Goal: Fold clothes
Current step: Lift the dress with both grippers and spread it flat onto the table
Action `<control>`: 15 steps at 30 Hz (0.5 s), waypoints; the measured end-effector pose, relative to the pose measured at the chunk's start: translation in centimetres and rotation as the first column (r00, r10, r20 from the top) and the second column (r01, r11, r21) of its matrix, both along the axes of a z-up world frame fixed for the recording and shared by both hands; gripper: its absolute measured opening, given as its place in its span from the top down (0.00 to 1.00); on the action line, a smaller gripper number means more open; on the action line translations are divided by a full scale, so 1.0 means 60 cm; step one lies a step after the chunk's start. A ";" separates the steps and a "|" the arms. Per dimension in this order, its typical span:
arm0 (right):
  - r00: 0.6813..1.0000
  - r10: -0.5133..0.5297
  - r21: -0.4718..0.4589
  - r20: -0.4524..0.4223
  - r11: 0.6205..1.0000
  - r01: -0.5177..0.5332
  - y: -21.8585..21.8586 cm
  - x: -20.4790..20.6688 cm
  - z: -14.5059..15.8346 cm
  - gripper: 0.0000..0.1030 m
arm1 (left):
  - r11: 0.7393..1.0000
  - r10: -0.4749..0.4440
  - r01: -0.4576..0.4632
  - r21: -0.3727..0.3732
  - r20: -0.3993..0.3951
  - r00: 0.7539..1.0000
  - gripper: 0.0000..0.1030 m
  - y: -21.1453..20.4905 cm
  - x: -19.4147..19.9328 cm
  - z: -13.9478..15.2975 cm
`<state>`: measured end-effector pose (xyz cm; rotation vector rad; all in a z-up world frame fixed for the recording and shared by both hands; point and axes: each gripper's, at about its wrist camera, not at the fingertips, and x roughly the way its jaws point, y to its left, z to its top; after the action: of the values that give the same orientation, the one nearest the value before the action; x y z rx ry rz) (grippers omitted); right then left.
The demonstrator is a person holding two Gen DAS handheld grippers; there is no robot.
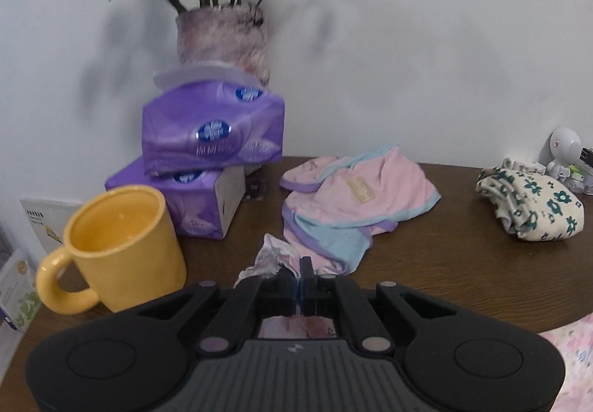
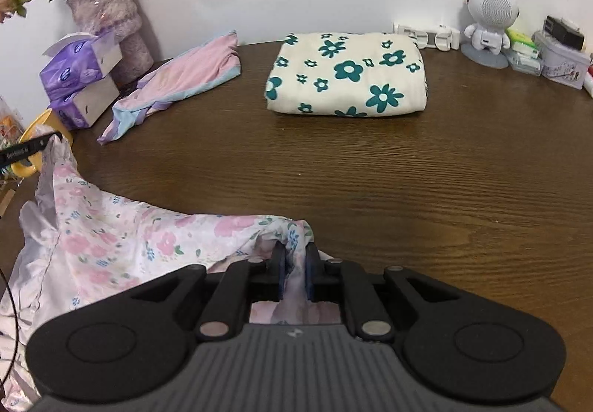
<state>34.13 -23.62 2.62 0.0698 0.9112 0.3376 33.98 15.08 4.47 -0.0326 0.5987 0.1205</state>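
A pale garment with pink flowers (image 2: pixel 122 241) hangs between both grippers over the near edge of the brown table (image 2: pixel 407 171). My right gripper (image 2: pixel 295 263) is shut on a bunched edge of it, cloth filling the narrow gap between the pads. My left gripper (image 1: pixel 299 276) is shut on the garment's other edge, a crumpled corner of the floral garment (image 1: pixel 270 256) sticking out in front. That left gripper's tip (image 2: pixel 40 145) shows in the right wrist view, holding the cloth up. A pink and blue garment (image 1: pixel 352 197) lies loose ahead. A folded cream garment with teal flowers (image 2: pixel 348 75) rests at the back.
A yellow mug (image 1: pixel 118 245) stands close to the left gripper. Two purple tissue packs (image 1: pixel 207 160) and a vase of dried flowers (image 1: pixel 222 37) sit behind it by the white wall. A white robot figure (image 2: pixel 489 23), a tin (image 2: pixel 559 60) and small boxes crowd the back right.
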 end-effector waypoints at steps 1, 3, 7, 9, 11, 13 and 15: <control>1.000 -0.002 0.007 0.000 1.000 0.002 -0.002 0.004 -0.003 0.91 | 1.000 0.000 0.000 -0.002 -0.004 1.000 0.99 0.003 0.003 -0.006; 1.000 -0.005 0.012 0.000 1.000 0.005 -0.004 0.006 -0.008 0.90 | 1.000 -0.005 0.005 -0.010 -0.016 1.000 0.98 0.006 0.006 -0.015; 1.000 -0.016 0.000 0.019 1.000 0.016 -0.003 0.001 -0.008 0.63 | 0.999 -0.019 0.018 -0.047 -0.017 1.000 0.77 0.009 -0.003 -0.017; 0.998 -0.035 -0.002 0.051 0.999 0.036 -0.005 -0.009 0.003 0.27 | 0.997 -0.008 0.007 -0.079 -0.006 1.000 0.47 0.013 -0.020 -0.007; 0.994 -0.036 0.003 0.107 0.999 0.035 -0.010 -0.033 0.021 0.19 | 0.995 0.008 -0.005 -0.101 0.033 0.999 0.18 0.016 -0.050 0.008; 0.987 -0.019 0.011 0.159 1.000 0.018 -0.014 -0.066 0.043 0.13 | 0.995 0.005 0.003 -0.104 0.075 0.997 0.15 0.018 -0.087 0.024; 0.973 0.000 0.010 0.230 1.000 -0.002 -0.018 -0.113 0.066 0.00 | 0.995 -0.016 0.025 -0.097 0.095 0.995 0.13 0.018 -0.127 0.038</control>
<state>27.37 -24.67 6.56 0.0388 0.6795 0.3437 26.34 16.19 6.77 -0.1270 0.5105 0.0692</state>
